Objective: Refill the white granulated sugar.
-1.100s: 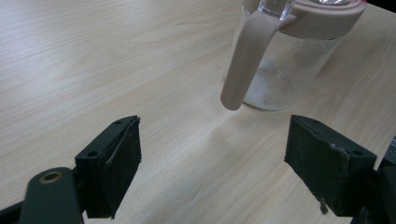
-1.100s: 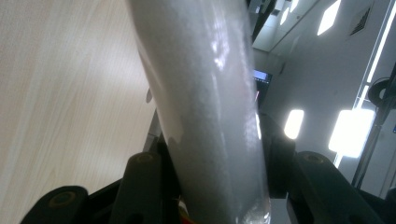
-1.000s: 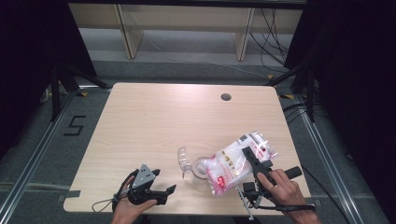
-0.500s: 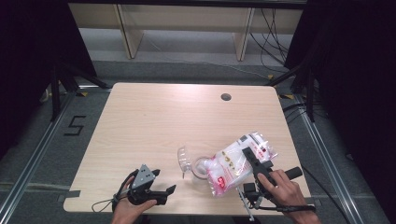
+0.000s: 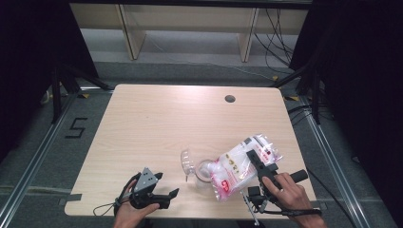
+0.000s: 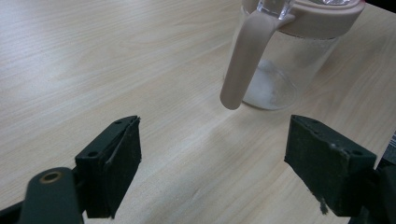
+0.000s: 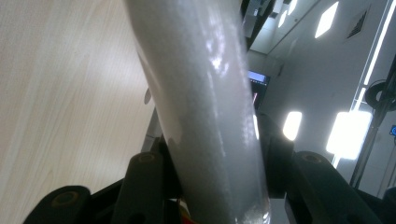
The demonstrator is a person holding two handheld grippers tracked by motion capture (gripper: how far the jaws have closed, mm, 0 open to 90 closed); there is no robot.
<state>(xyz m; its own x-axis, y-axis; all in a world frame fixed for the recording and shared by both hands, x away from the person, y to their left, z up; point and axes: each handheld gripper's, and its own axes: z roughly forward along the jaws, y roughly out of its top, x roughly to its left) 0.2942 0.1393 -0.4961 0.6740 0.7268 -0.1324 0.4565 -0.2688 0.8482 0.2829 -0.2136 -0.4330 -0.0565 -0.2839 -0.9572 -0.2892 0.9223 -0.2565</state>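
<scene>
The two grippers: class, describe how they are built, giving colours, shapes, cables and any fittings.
Both are black. The left gripper carries a grey three-cornered plate on top, and a thin black cable loops from it at the table edge. Its jaws end in flat, rectangular black pads. The right gripper has a long narrow body, a black side handle and a metal rod below.

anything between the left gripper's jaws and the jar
Nothing: in the left gripper view, bare table runs from the open left gripper to the jar.
</scene>
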